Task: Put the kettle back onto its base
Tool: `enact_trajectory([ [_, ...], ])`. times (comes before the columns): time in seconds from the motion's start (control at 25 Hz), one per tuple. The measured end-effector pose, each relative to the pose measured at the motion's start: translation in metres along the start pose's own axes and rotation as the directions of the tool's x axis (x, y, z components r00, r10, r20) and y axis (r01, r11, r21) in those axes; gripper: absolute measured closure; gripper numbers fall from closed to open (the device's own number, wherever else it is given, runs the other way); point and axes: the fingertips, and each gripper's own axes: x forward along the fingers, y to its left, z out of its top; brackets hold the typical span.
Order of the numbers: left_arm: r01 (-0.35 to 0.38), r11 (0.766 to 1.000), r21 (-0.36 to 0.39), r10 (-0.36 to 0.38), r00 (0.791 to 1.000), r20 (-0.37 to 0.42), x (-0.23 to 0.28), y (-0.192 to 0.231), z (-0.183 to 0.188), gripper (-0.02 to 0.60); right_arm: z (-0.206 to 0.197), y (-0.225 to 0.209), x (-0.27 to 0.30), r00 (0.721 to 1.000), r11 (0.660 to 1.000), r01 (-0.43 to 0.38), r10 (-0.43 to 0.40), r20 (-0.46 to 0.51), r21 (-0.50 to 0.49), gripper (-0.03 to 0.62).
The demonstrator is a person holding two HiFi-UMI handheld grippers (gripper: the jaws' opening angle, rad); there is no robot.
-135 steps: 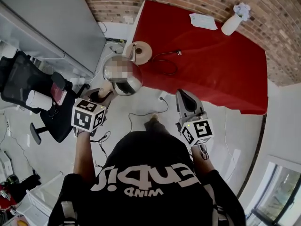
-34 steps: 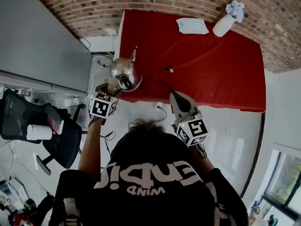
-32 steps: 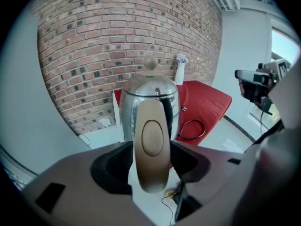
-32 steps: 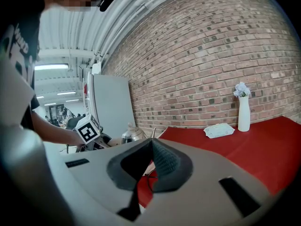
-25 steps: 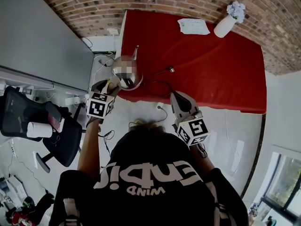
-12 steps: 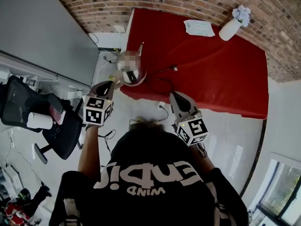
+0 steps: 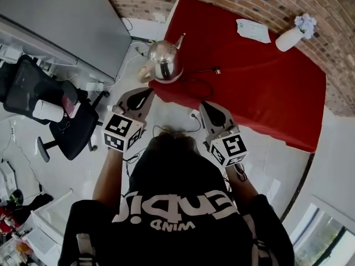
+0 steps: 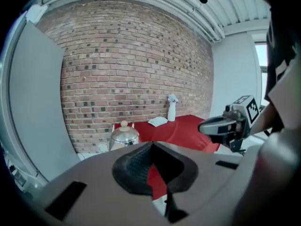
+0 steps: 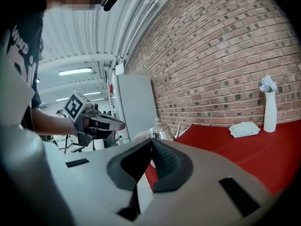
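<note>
The shiny steel kettle [image 7: 165, 62] stands upright on the near left corner of the red table [image 7: 260, 76], spout toward the brick wall. Its base is hidden beneath it, and a beige part [image 7: 145, 72] shows at its near left side. My left gripper [image 7: 147, 92] hangs shut and empty over the floor, a short way in front of the kettle and apart from it. In the left gripper view the kettle [image 8: 124, 135] lies beyond the closed left gripper [image 8: 151, 144]. My right gripper [image 7: 205, 104] is shut and empty near the table's front edge; its own view shows the kettle [image 9: 162, 132] ahead.
A black cable [image 7: 195, 84] loops on the cloth right of the kettle. At the far side are a white vase [image 7: 293, 36] with flowers and a paper [image 7: 253, 30]. A black office chair [image 7: 39, 96] and a grey cabinet [image 7: 66, 21] stand to the left.
My left gripper let go of the kettle, drew back and up from it, and its jaws closed. The kettle stays on the table corner. The right gripper shifted slightly.
</note>
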Motion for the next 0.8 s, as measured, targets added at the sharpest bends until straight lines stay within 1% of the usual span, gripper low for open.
enact_trajectory([
  [0.16, 0.022, 0.999, -0.025, -0.021, 0.999, 0.034, -0.014, -0.016, 0.001, 0.575, -0.003, 0.012, -0.003, 1.0, 1.0, -0.015, 0.015, -0.003, 0.0, 0.574],
  [0.4, 0.04, 0.999, -0.019, -0.039, 0.998, 0.043, -0.048, -0.034, -0.012, 0.574, -0.009, 0.031, -0.017, 1.0, 1.0, 0.011, -0.011, 0.007, -0.002, 0.574],
  [0.56, 0.047, 0.999, -0.016, -0.047, 0.998, 0.052, -0.086, -0.042, -0.029, 0.575, -0.011, 0.064, -0.027, 0.999, 1.0, 0.026, -0.026, 0.021, -0.009, 0.573],
  [0.8, 0.057, 0.998, -0.021, -0.055, 0.995, 0.081, -0.143, -0.047, -0.051, 0.575, -0.015, 0.135, -0.042, 0.999, 0.999, 0.032, -0.031, 0.042, -0.016, 0.573],
])
